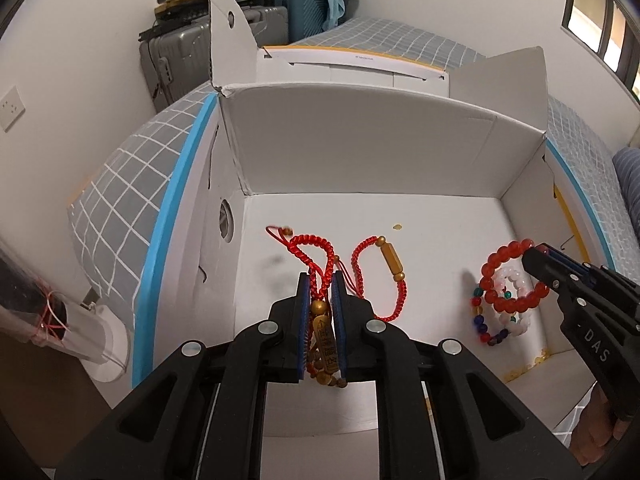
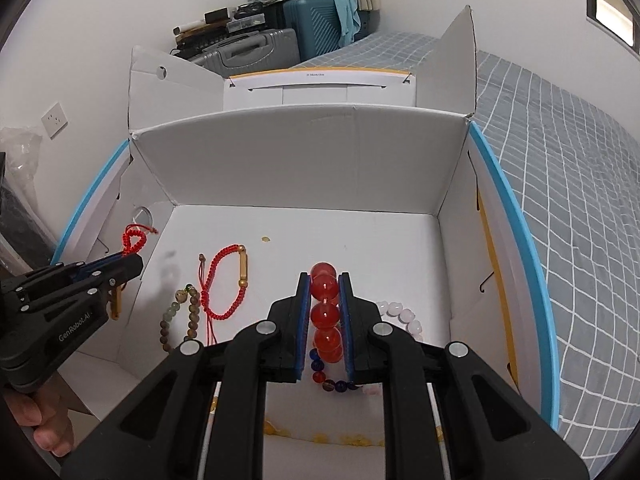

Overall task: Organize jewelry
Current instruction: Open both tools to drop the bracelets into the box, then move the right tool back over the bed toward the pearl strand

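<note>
- My left gripper (image 1: 321, 280) is clamped on the red cord bracelet with the gold tube charm (image 1: 325, 336); the charm sits between the blue pads and the braided loop sticks out past the tips toward 12 o'clock.
- My right gripper (image 2: 324, 280) is closed on the red bead bracelet (image 2: 325, 312), with about three big beads lined up between the pads.
- Both pieces hang over the floor of the white cardboard box (image 1: 360, 152), the cord one on the box's 9 o'clock side, the bead one on the 3 o'clock side.
- Below the red beads lie a pale pink bead bracelet (image 2: 400, 314) and a multicoloured bead strand (image 2: 332, 380). I cannot tell whether the red ring touches them, so I would lift straight up and watch for snagging.
- A second red cord bracelet (image 2: 224, 280) and a brown-green bead bracelet (image 2: 180, 312) lie between my two tools, toward 10 o'clock in the right view. I judge the sorting as cords left, beads right, so I keep my hands apart and do not cross.
- The beads are round and slick; I hold steady pressure, since a tilt could let them roll out.
- The cord is limp; I lower it slowly so the loop lands flat beside the other cord, not across it.
- I part the pads only once each piece rests on the floor.
</note>
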Available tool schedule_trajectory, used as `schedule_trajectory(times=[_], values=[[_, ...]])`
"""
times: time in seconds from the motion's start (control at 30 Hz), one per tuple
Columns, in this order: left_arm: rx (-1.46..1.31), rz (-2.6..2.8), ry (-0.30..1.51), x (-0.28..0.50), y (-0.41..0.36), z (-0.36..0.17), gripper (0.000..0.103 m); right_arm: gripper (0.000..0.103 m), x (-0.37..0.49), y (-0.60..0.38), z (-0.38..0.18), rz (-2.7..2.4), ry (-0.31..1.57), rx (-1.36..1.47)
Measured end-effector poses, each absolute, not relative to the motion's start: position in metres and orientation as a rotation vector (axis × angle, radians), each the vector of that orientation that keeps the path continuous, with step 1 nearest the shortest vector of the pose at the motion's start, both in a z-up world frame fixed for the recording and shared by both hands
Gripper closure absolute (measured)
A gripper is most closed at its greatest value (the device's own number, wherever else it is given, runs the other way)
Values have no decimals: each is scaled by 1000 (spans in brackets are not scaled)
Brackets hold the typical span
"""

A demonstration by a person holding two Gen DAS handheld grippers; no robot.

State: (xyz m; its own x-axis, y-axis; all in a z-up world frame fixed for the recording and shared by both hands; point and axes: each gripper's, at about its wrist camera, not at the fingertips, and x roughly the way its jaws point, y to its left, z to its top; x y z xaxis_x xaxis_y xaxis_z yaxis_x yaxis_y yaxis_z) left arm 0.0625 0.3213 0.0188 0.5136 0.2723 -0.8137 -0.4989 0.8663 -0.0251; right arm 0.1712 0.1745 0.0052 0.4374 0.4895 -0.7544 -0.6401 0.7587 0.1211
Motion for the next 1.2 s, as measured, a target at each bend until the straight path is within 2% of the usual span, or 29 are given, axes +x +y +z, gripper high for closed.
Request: schedule_trajectory(times=[0.07,0.1,0.13,0.2,0.23,0.3,0.33,0.4,0.53,0.6,0.77,0.93,1.2], values=[[-272,474,920,62,321,20,84,85,169,174,10,699,843,-198],[-272,476,917,62,320,21,78,76,167,173,13,703,830,-198],[-272,477,912,61,320,22,74,71,165,171,16,705,821,-196],[-268,480,899,61,317,26,59,61,162,165,25,701,785,-193],[-262,479,889,60,314,29,55,58,161,162,29,691,764,-196],[-253,477,870,60,310,35,47,43,160,155,36,680,735,-193],[-250,476,859,60,307,39,42,41,159,150,40,670,713,-191],[-246,471,839,61,302,45,37,32,159,142,47,652,687,-192],[-234,446,809,66,287,57,28,23,164,120,57,621,650,-171],[-222,436,794,68,280,62,23,15,168,106,60,598,640,-160],[-199,394,749,77,254,74,15,9,181,71,63,538,626,-132],[-179,342,724,92,222,80,8,8,194,34,61,473,626,-108],[-121,235,713,127,157,81,6,8,216,-36,49,362,641,-59]])
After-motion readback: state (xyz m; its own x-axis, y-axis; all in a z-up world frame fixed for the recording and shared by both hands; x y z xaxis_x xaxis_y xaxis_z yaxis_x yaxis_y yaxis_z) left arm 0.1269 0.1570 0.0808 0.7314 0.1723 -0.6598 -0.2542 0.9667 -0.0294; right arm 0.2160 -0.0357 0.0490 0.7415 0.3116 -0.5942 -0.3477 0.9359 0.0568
